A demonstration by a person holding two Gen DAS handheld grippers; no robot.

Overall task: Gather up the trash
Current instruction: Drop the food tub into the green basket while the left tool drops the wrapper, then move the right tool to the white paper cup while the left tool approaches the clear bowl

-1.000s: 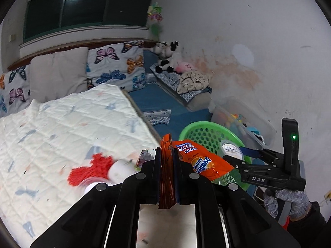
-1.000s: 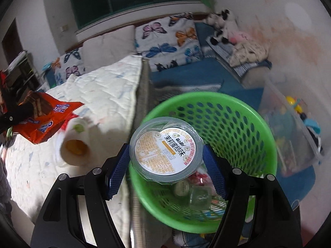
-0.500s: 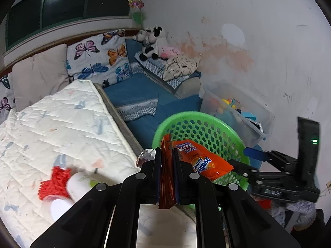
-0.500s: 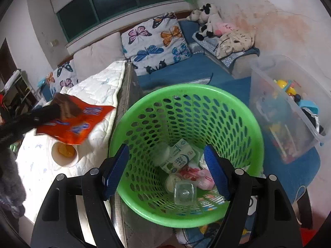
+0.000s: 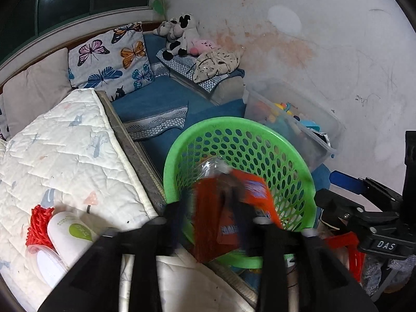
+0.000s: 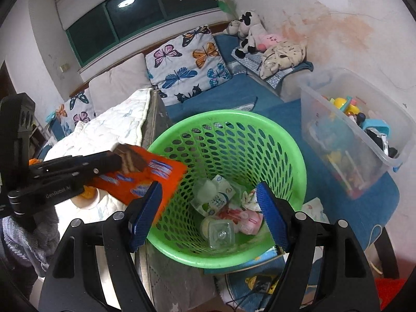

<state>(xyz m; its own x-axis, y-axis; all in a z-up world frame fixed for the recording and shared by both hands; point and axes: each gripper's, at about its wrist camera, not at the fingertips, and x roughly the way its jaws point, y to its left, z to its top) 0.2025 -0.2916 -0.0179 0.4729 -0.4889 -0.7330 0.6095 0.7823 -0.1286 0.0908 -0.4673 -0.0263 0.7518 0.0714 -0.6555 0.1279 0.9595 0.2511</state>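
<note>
Since a second ago the left gripper (image 6: 118, 161) has swung its orange snack wrapper (image 6: 153, 179) from over the quilt to the near-left rim of the green basket (image 6: 286, 140); the lidded tub that was in the right gripper (image 6: 210, 208) is gone, and its blue pads now stand wide apart with nothing between them.

Left gripper state: in the left wrist view the fingers look spread and heavily blurred, with the wrapper between them; in the right wrist view the tips seem to be on the wrapper's top edge. Cannot tell if it grips or has let go.

Key relation: the wrapper sits at the rim on the bed side, long axis slanting down and inward toward the basket's middle. The basket opening lies straight ahead of and below the left gripper, which is the nearer one to the wrapper; the right gripper hovers over the basket's near rim.

Inside the basket: a clear bottle (image 6: 219, 234), a white carton (image 6: 218, 197), pink wrappers (image 6: 249, 217).

Writing: "GenRobot.AI" on the left gripper body, "DAS" on the right gripper body in the left wrist view. Wrapper print is blurred, unreadable. A white cup (image 5: 70, 231) with a green label lies on the quilt (image 5: 65, 150).
</note>
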